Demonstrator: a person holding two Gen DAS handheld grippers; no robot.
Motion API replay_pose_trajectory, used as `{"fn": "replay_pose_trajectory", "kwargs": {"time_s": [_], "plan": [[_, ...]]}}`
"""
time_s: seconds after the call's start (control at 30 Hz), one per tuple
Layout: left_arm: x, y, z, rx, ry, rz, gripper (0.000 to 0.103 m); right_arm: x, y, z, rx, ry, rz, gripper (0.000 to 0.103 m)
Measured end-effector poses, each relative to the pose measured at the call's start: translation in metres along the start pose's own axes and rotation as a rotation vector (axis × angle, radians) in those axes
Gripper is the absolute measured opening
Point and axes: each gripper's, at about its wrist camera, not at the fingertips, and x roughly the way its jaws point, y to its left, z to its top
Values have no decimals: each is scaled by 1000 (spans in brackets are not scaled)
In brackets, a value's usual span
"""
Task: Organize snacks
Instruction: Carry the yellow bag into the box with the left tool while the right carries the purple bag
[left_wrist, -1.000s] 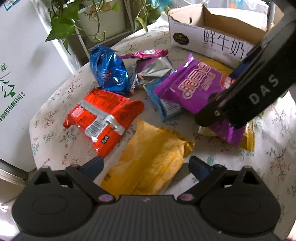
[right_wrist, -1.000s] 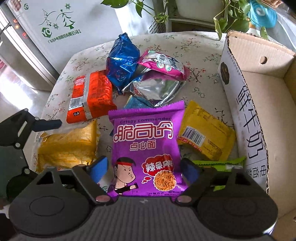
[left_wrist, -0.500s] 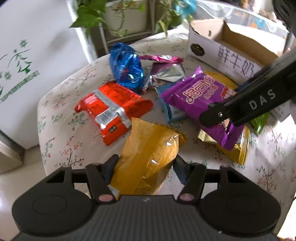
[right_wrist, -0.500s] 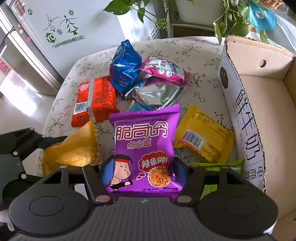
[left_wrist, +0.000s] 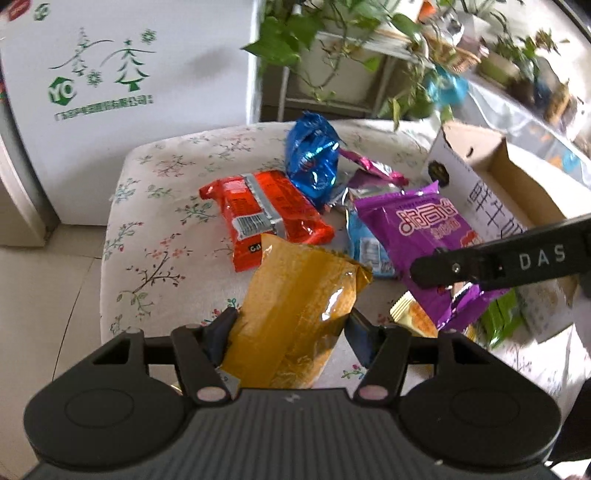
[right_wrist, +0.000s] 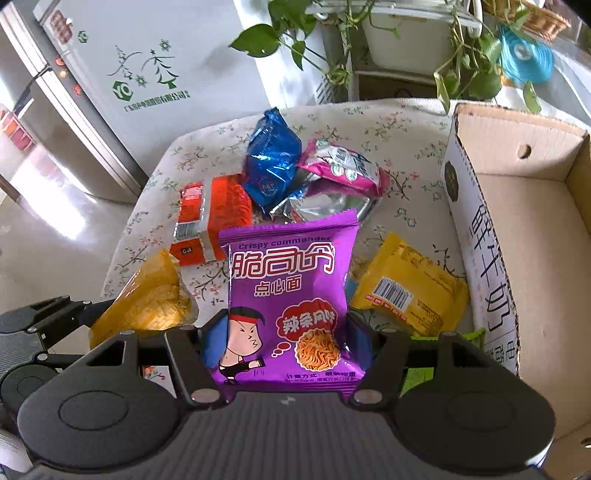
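Note:
My left gripper (left_wrist: 290, 328) is shut on a golden-yellow snack pack (left_wrist: 299, 314) and holds it lifted over the floral table (left_wrist: 155, 206). My right gripper (right_wrist: 284, 336) is shut on a purple noodle-snack pack (right_wrist: 291, 291), also lifted; it shows in the left wrist view (left_wrist: 424, 236) under the right gripper's arm (left_wrist: 517, 258). On the table lie a red pack (left_wrist: 258, 218), a blue pack (left_wrist: 314, 162), a pink pack (right_wrist: 343, 166), a silver pack (right_wrist: 332, 203) and a yellow pack (right_wrist: 402, 288). An open cardboard box (right_wrist: 524, 229) stands at the right.
A white fridge (left_wrist: 110, 92) stands behind the table at the left. Potted plants on a rack (right_wrist: 388, 48) stand behind it. A green pack (left_wrist: 498, 321) lies by the box's near corner. A light-blue pack (left_wrist: 365, 243) lies beneath the purple one. The floor (left_wrist: 48, 295) is at the left.
Both grippers have closed on their packs and lifted them: the left on the golden-yellow pack, the right on the purple pack. Both views have risen and pulled back.

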Motion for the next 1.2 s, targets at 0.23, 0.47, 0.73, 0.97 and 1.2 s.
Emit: {"fn": "replay_pose_trajectory", "kwargs": {"time_s": [0.23,0.47,0.73,0.97,1.2], "plan": [[-6,1,-7,-117,-30,27,62,-10,3,-1,-31,-37,-19,71],[-15,-3,-13,-203,-48,20,62,-17,2,-2,-32,-53,-7,71],[-26,-14,-10,-220,-76,39,62,-26,0,-4,-32,-76,5,71],[-33,-24,-7,-232,-83,42,62,-37,-3,-5,-32,-102,16,71],[-43,-44,6,-205,-121,15,56,-58,-25,-5,31,-162,27,71]]}}
